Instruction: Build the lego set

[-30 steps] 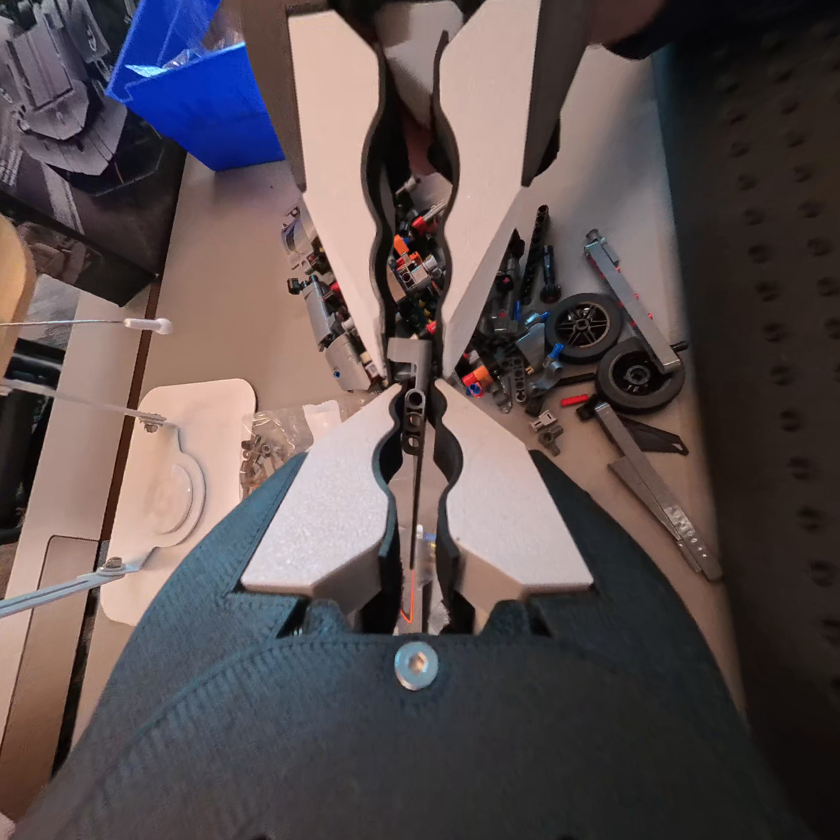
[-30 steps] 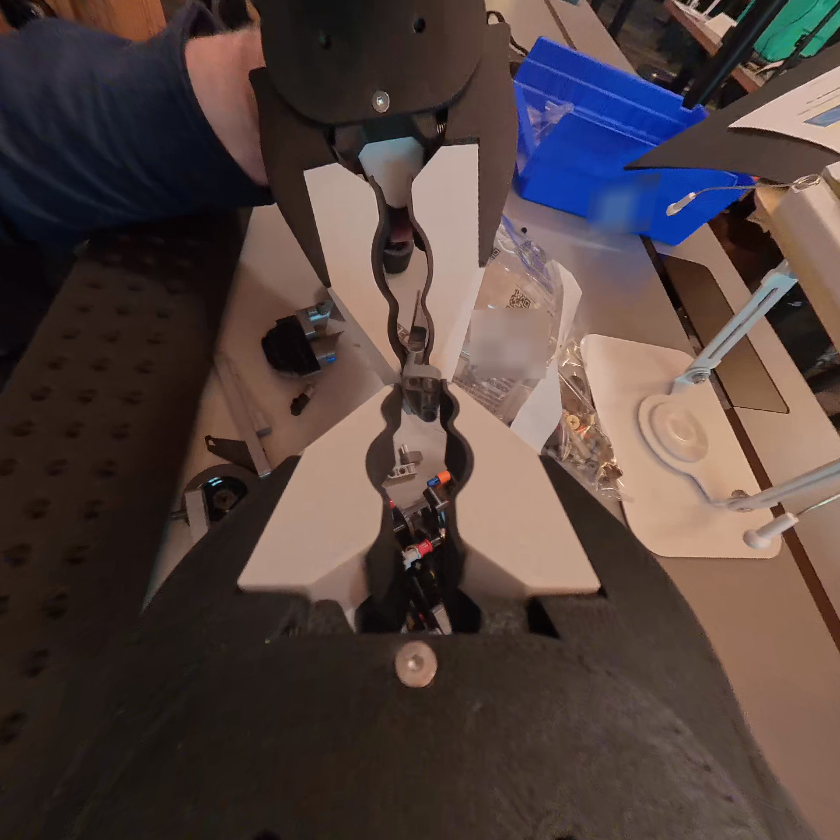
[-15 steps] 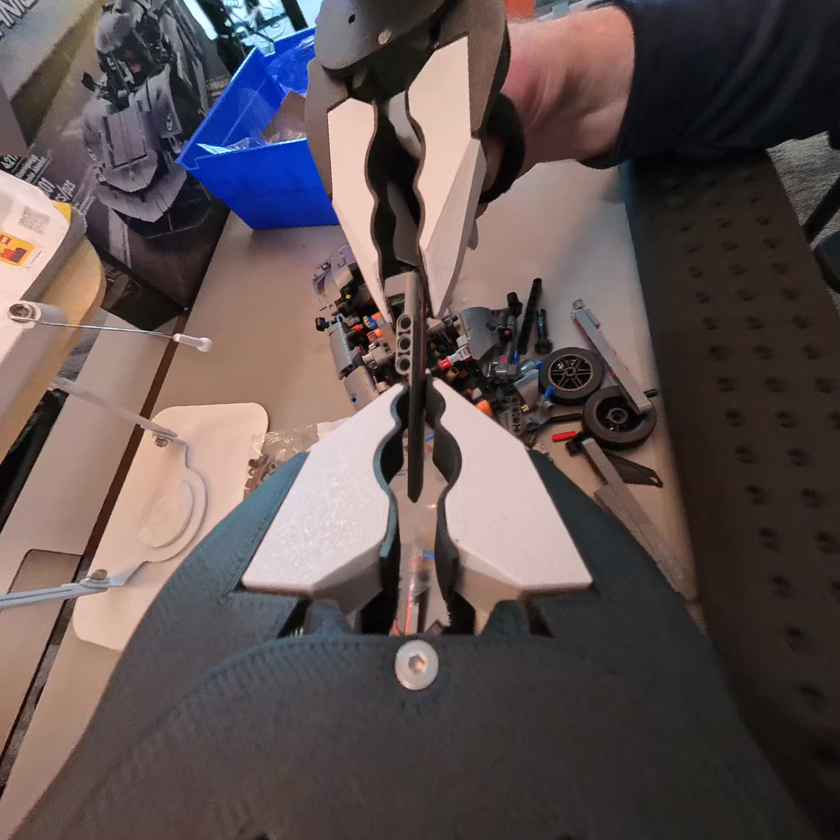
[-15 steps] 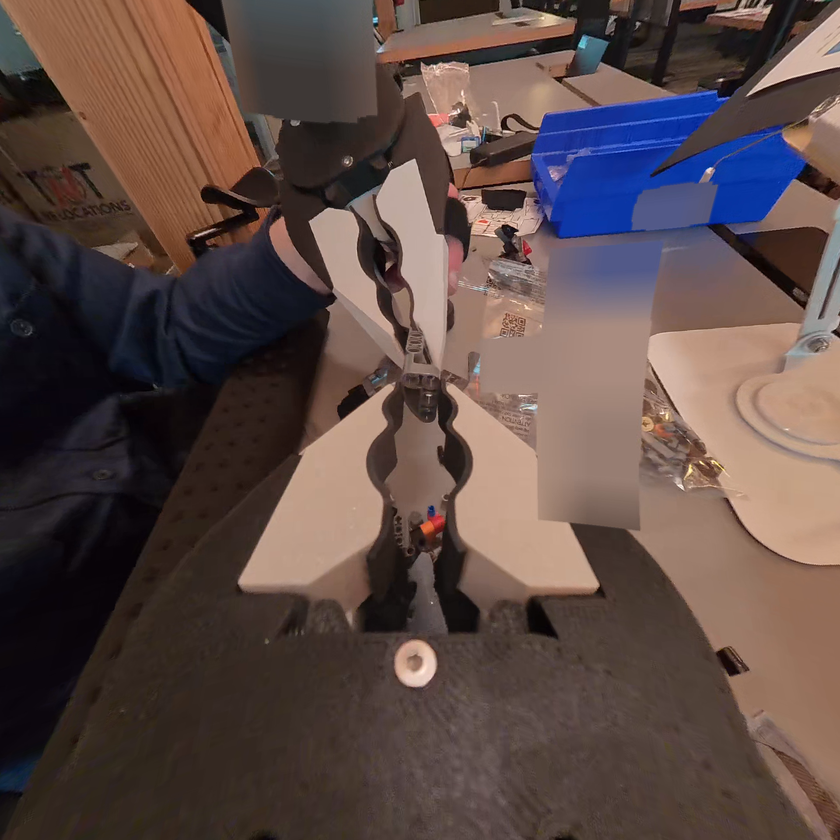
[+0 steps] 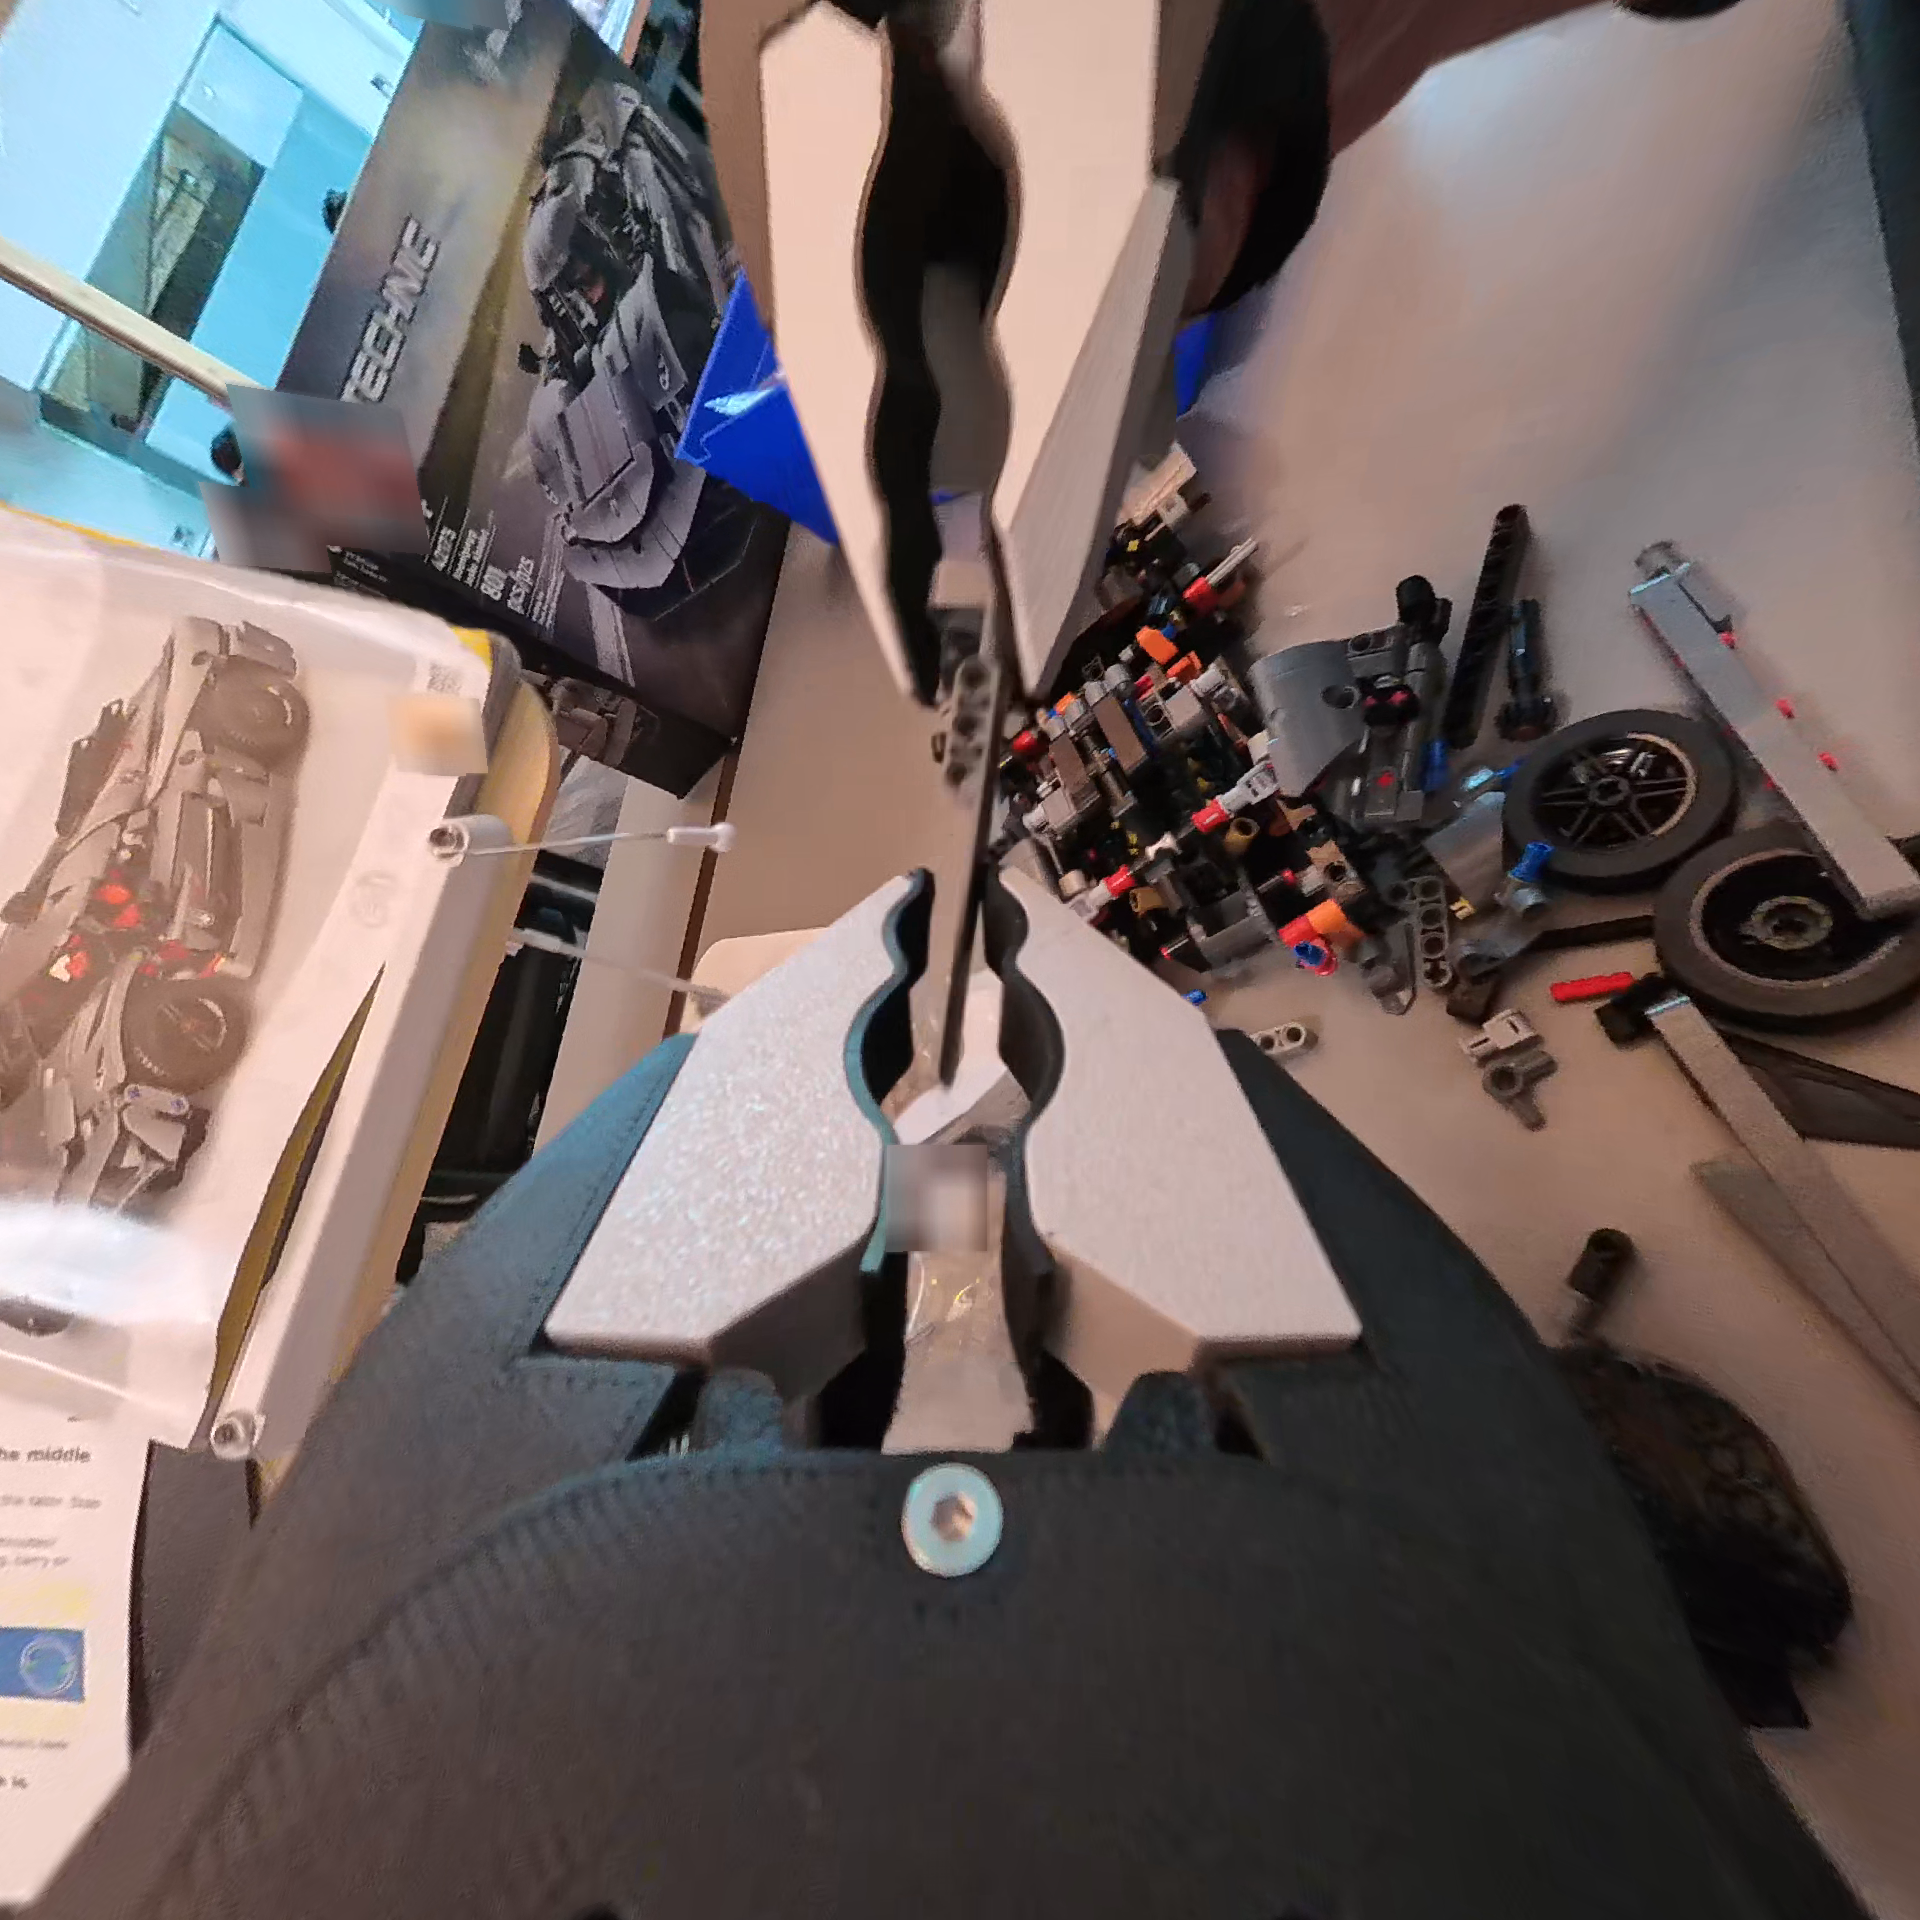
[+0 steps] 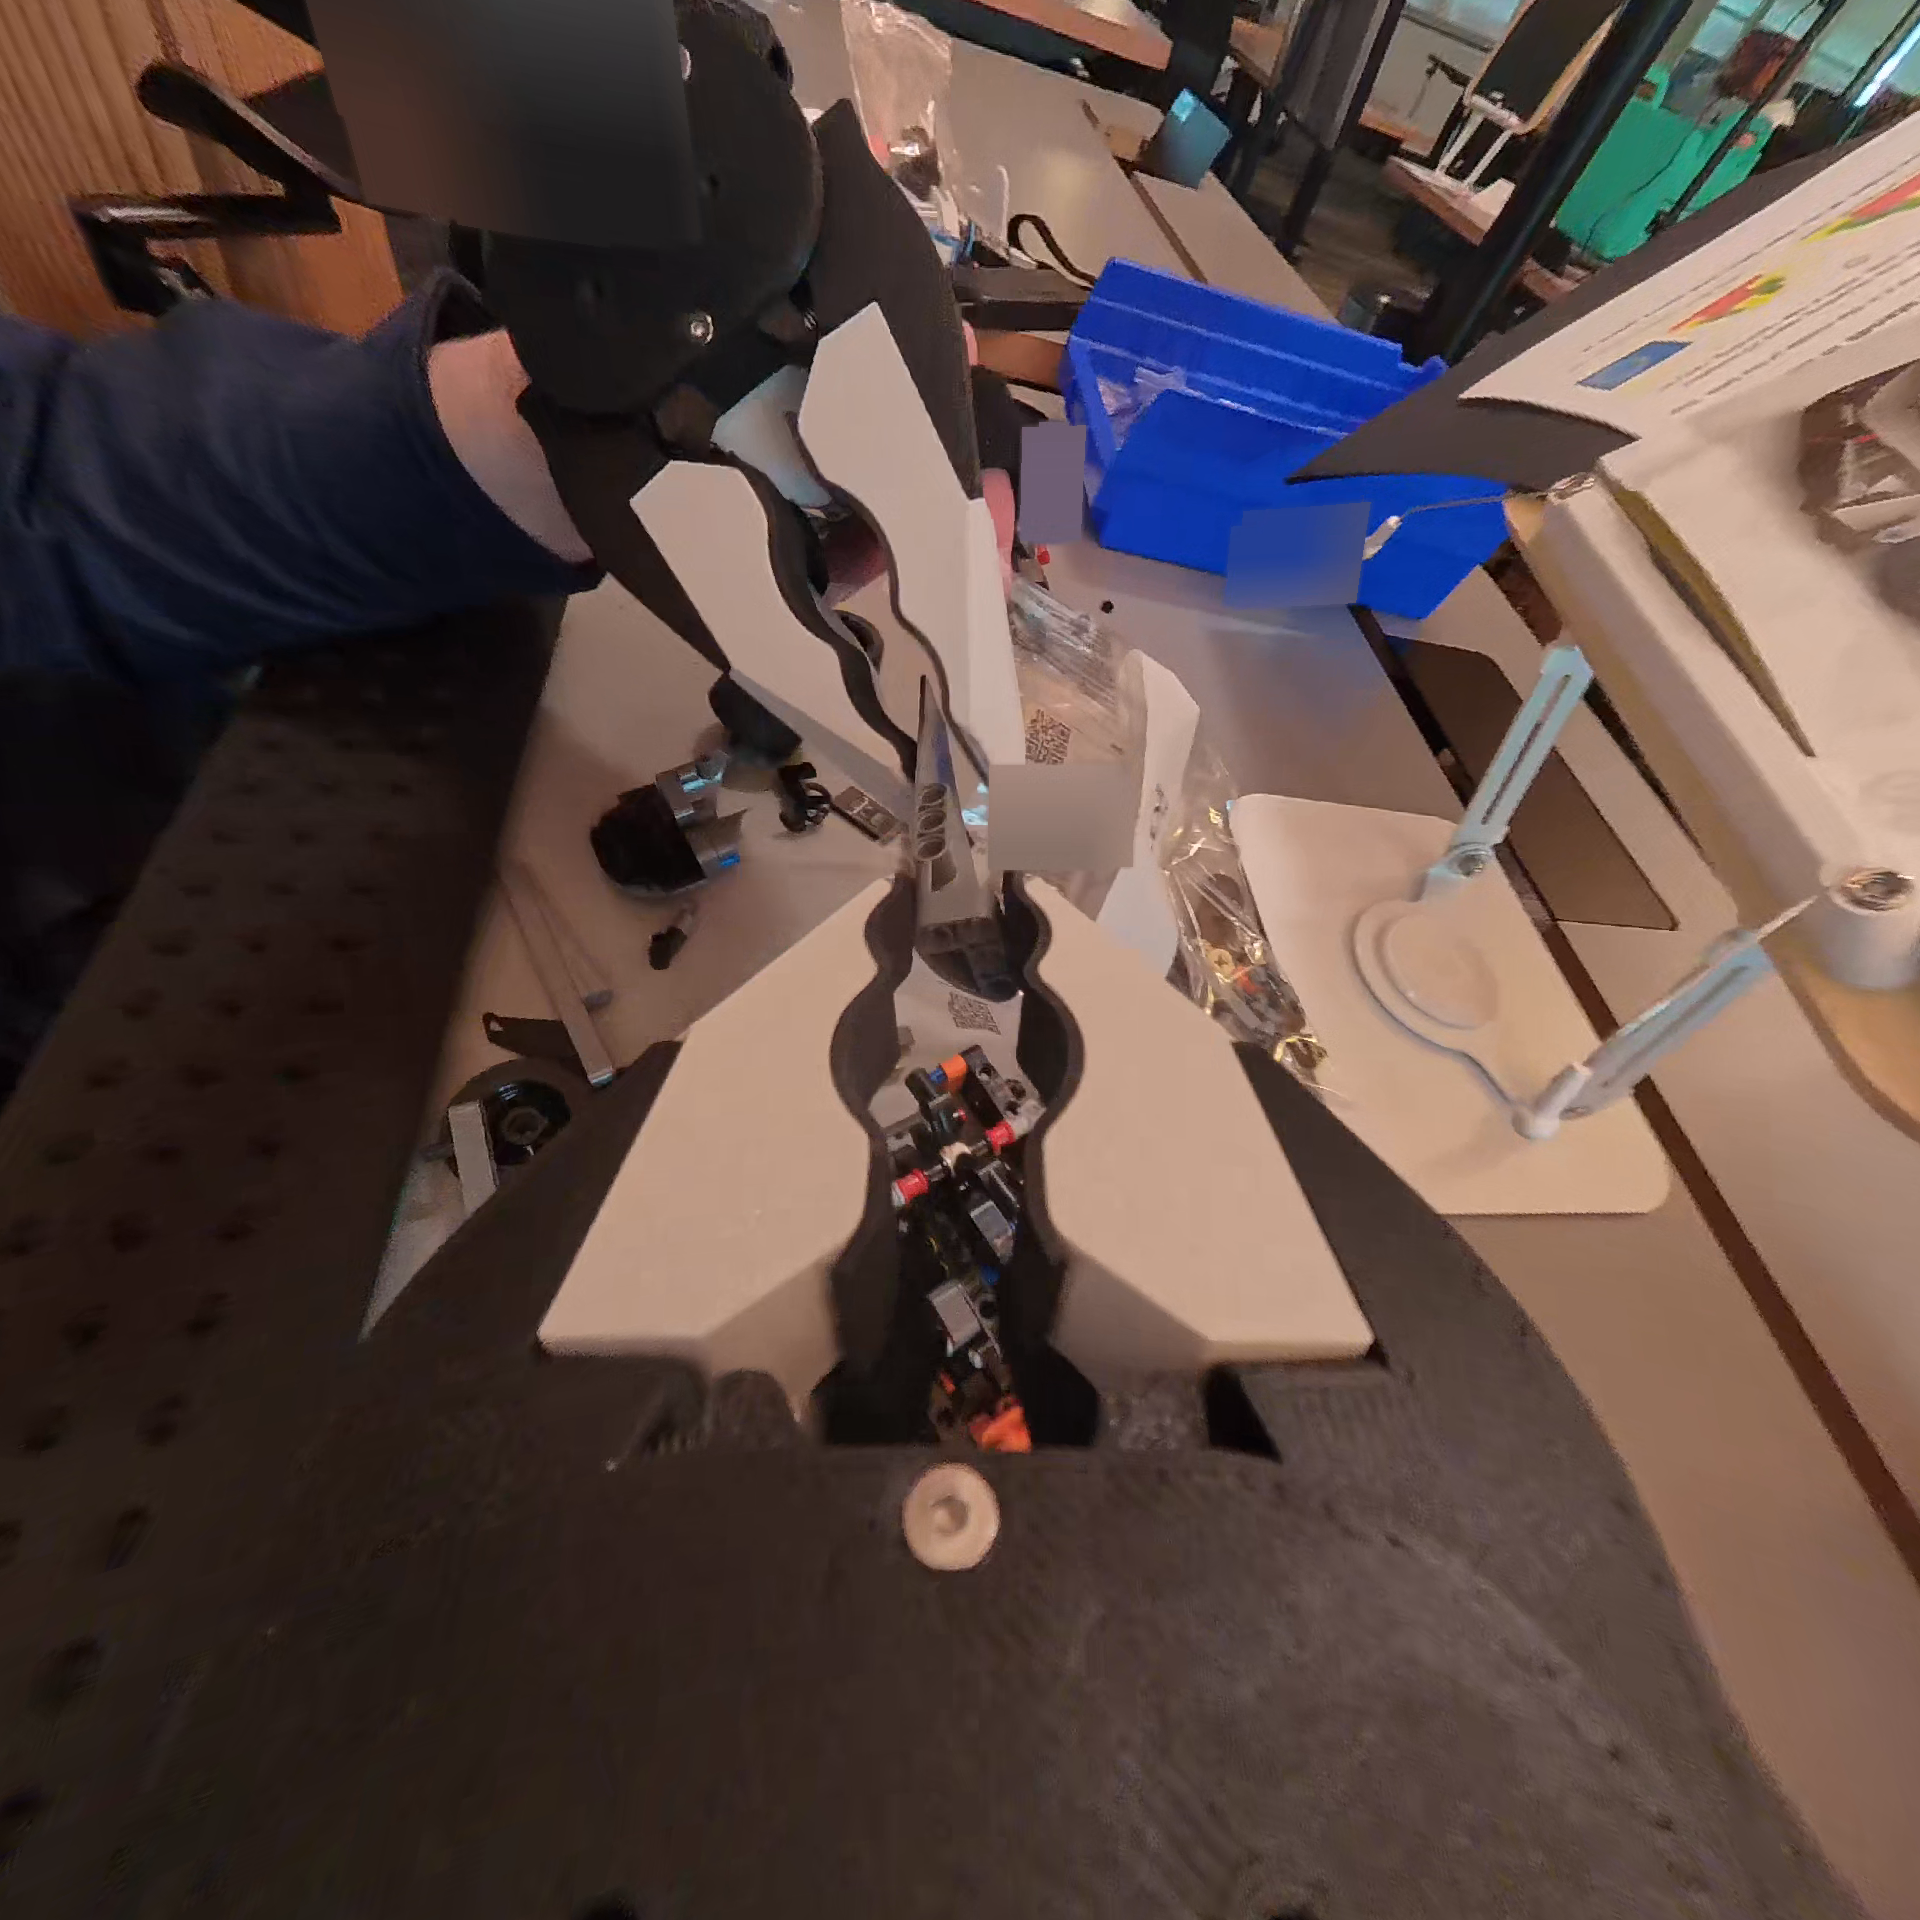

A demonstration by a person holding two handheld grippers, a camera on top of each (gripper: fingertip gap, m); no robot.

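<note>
Pale worktop (image 5: pixel 1558 312) carries a loose pile of small parts (image 5: pixel 1174 790), two black wheels (image 5: pixel 1621 795) and a blue bin (image 6: pixel 1247 416); more benches stand far behind. Left tongs (image 5: pixel 961 904) clench the near end of a thin dark grey beam (image 5: pixel 971 790); right tongs (image 6: pixel 951 904) clench its other end. Beam is held above the worktop, long axis running straight between the two tongs, holed end toward the right tongs.

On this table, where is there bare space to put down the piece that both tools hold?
Bare tabletop lies between the blue bin and the plastic bags. Another free strip lies between the set's box and the pile of parts. It is crowded around the pile and the wheels.
</note>
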